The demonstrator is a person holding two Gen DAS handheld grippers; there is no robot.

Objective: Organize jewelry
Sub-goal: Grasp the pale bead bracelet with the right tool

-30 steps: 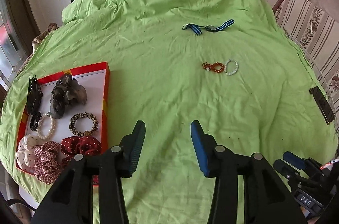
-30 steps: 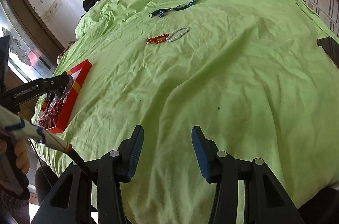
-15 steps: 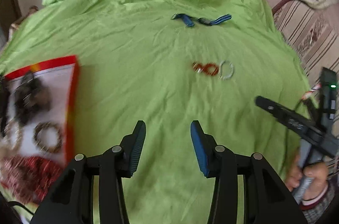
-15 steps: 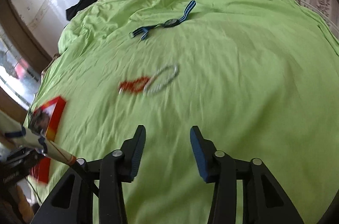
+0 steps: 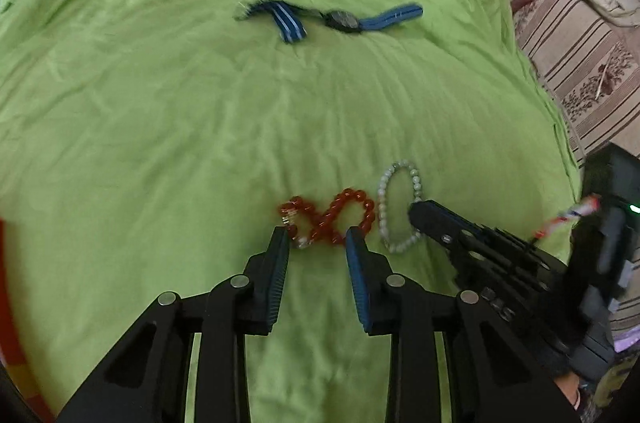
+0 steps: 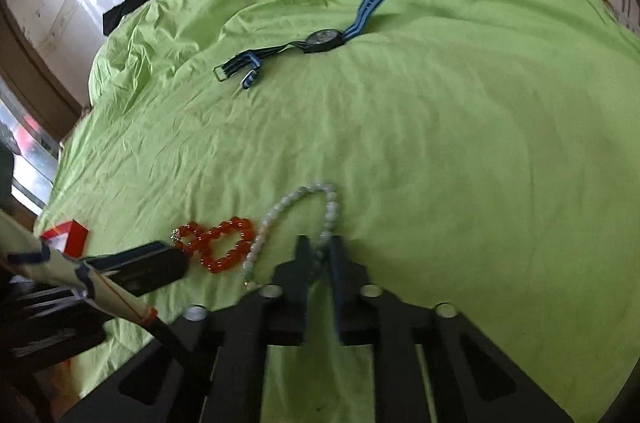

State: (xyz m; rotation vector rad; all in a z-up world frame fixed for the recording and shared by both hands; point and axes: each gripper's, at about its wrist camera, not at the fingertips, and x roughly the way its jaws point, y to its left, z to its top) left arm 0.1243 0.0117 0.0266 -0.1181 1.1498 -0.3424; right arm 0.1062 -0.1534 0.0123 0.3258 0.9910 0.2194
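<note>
left gripper [image 5: 316,237] spread over red bracelet [image 5: 330,219] | right gripper [image 6: 318,249] pinching pale bracelet [image 6: 296,219] | limp, slippery beads: pinch across strand

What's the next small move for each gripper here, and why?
Probably close the left gripper: its open jaws straddle the near end of the red bead bracelet on the green sheet. The right gripper looks already pinched on the pale bead bracelet, so a short lift should follow.
</note>
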